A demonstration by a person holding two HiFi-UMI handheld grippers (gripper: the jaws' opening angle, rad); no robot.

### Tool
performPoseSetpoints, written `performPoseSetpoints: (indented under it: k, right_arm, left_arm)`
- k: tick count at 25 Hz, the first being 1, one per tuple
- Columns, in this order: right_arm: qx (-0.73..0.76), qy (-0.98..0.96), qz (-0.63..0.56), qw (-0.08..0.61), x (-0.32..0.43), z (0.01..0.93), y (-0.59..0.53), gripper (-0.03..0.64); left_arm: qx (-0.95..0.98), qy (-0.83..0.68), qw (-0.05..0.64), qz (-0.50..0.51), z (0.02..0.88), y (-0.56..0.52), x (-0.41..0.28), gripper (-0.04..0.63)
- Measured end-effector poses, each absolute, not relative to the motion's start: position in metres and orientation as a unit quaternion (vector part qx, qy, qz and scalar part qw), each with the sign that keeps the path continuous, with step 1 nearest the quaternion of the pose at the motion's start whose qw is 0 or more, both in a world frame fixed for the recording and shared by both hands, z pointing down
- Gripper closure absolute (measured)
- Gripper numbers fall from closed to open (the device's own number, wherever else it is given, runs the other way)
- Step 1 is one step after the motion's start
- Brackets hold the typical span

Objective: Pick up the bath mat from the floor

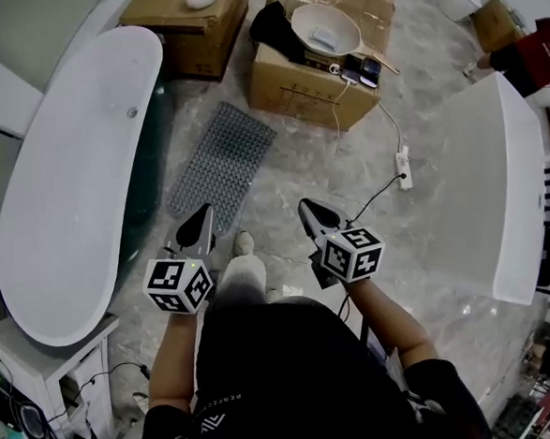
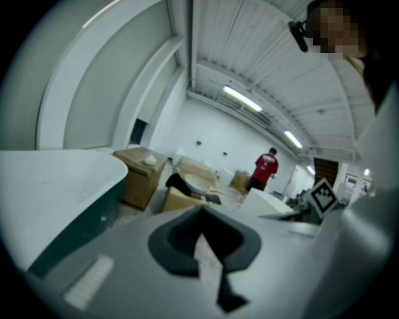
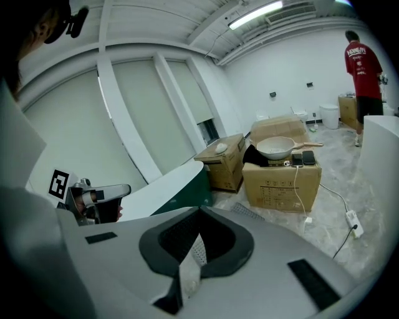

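Note:
The grey studded bath mat lies flat on the marble floor beside the bathtub, ahead of both grippers. My left gripper hovers just short of the mat's near end, shut and holding nothing. My right gripper hangs to the mat's right, also shut and bare. In the right gripper view the jaws meet at their tips, a strip of the mat shows past them, and the left gripper sits at the left. In the left gripper view the jaws are closed too; the mat is hidden there.
A long white bathtub runs along the left. Cardboard boxes stand beyond the mat, one carrying a pan and phones. A power strip with cables lies on the floor. Another white tub fills the right. A person in red stands far right.

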State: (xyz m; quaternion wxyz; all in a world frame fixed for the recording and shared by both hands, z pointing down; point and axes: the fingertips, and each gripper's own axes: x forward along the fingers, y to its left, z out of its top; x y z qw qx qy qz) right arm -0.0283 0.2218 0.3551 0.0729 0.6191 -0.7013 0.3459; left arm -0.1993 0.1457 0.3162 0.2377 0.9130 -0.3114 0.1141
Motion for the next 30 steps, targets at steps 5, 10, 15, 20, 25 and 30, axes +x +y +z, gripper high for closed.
performPoseSetpoints:
  k: [5, 10, 15, 20, 25, 30]
  right_arm:
    - [0.622, -0.687, 0.369, 0.073, -0.017, 0.376, 0.176, 0.617]
    - [0.621, -0.674, 0.395, 0.067, -0.009, 0.406, 0.141, 0.617]
    - [0.607, -0.669, 0.426, 0.061, -0.002, 0.434, 0.122, 0.614]
    - [0.600, -0.666, 0.439, 0.070, 0.019, 0.464, 0.099, 0.568]
    - [0.591, -0.664, 0.451, 0.078, 0.044, 0.496, 0.069, 0.529]
    - [0.569, -0.668, 0.468, 0.103, 0.072, 0.532, 0.042, 0.506]
  left_arm:
    - [0.913, -0.300, 0.239, 0.142, 0.337, 0.096, -0.184, 0.591]
    - [0.910, -0.290, 0.248, 0.163, 0.369, 0.056, -0.174, 0.589]
    - [0.902, -0.289, 0.259, 0.187, 0.399, 0.036, -0.168, 0.589]
    - [0.896, -0.291, 0.257, 0.217, 0.425, 0.019, -0.155, 0.589]
    - [0.886, -0.316, 0.248, 0.229, 0.444, -0.012, -0.140, 0.589]
    - [0.873, -0.347, 0.242, 0.243, 0.472, -0.041, -0.119, 0.586]
